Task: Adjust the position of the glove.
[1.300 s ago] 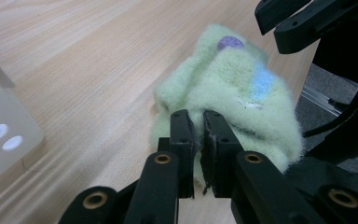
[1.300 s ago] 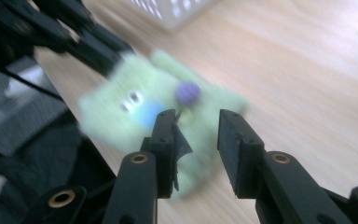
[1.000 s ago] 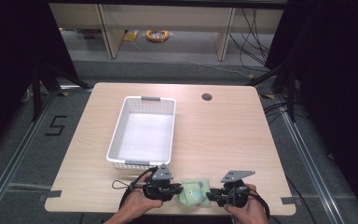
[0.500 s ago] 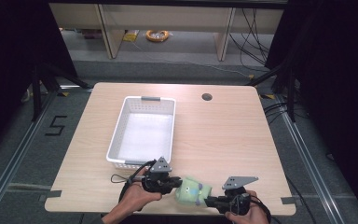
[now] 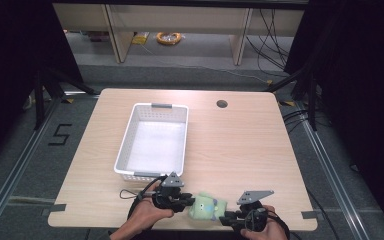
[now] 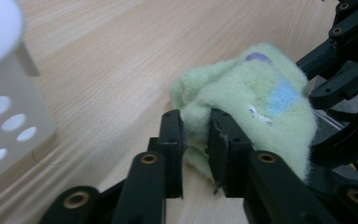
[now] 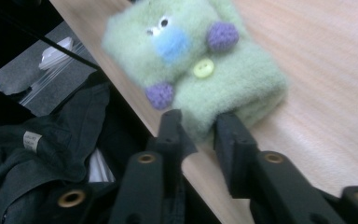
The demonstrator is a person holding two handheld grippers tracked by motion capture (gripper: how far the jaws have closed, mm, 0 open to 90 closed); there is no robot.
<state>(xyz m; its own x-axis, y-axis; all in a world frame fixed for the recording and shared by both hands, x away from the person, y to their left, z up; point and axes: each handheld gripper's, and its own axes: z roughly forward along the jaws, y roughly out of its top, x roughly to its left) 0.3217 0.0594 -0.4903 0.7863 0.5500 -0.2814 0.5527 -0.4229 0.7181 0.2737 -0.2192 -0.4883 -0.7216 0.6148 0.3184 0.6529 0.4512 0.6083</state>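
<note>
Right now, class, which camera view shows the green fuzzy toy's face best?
The right gripper view: the green fuzzy toy shows eyes, blue snout and yellow button. The left gripper view shows its side, with a fold between jaws. The high view shows it small.

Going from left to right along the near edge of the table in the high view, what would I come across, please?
left gripper → green plush toy → right gripper

Fuzzy green cloth toy (image 7: 191, 70); matt wood table (image 5: 240, 145); perforated plastic basket (image 5: 125, 150).
</note>
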